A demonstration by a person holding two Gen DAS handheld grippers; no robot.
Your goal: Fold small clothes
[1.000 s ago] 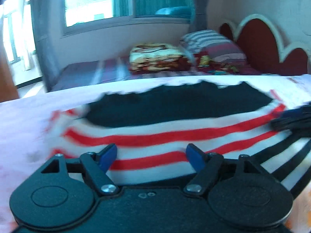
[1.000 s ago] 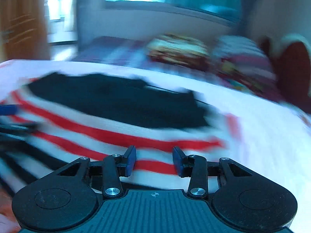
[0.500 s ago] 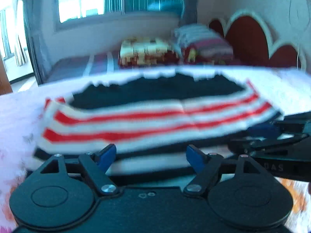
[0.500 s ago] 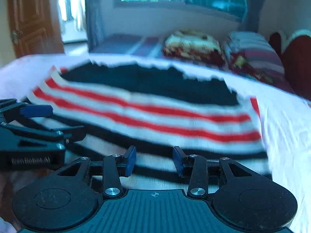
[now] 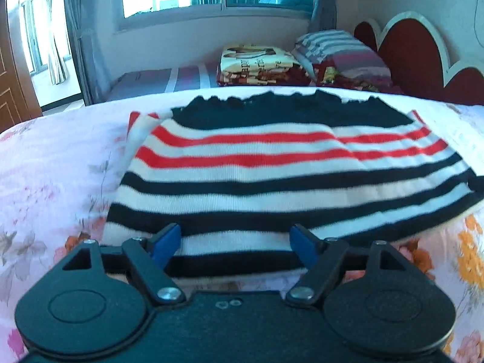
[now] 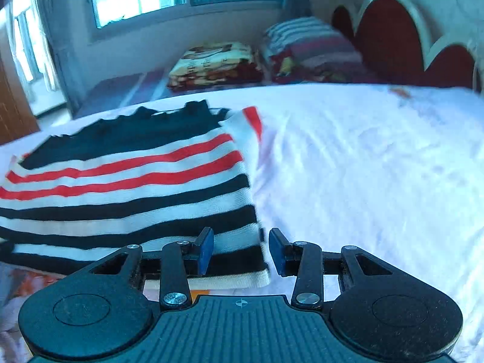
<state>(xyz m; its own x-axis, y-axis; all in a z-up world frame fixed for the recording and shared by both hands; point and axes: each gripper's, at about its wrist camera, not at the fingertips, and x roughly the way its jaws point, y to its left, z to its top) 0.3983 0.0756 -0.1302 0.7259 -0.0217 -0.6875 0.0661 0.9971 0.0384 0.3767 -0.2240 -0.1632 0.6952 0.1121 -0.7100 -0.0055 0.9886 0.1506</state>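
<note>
1. The left gripper (image 5: 236,246) has its jaws well apart and empty. Its blue pads (image 5: 168,242) hang just above the near hem of the striped garment (image 5: 272,175) without pressing on it.

2. The right gripper (image 6: 240,249) stands with a narrower gap, also clamped on nothing. The garment's near right corner lies under the gap, at about 6 o'clock in the right wrist view. Whether a pad brushes the cloth I cannot tell.

3. The garment (image 6: 136,187) lies flat on the pale floral bedsheet (image 5: 54,166). It looks already doubled over: a white and red edge peeks from beneath at 10 o'clock in the left wrist view and at 12 o'clock of the garment in the right wrist view. Its black band and ragged edge sit at the far side, towards 12 o'clock.

4. Farther out, at 12 to 1 o'clock, a folded patterned blanket (image 5: 257,63) and a striped pillow (image 5: 341,51) rest against the red headboard (image 5: 414,57).

5. My judgement: one fold is done and both grippers sit between grasps, lined up on the near hem.

6. The next move probably calls for pinching the two near corners together, lifting evenly, and carrying the hem to the far edge so the stripes stay square. An uneven lift risks skewing the layer beneath.
</note>
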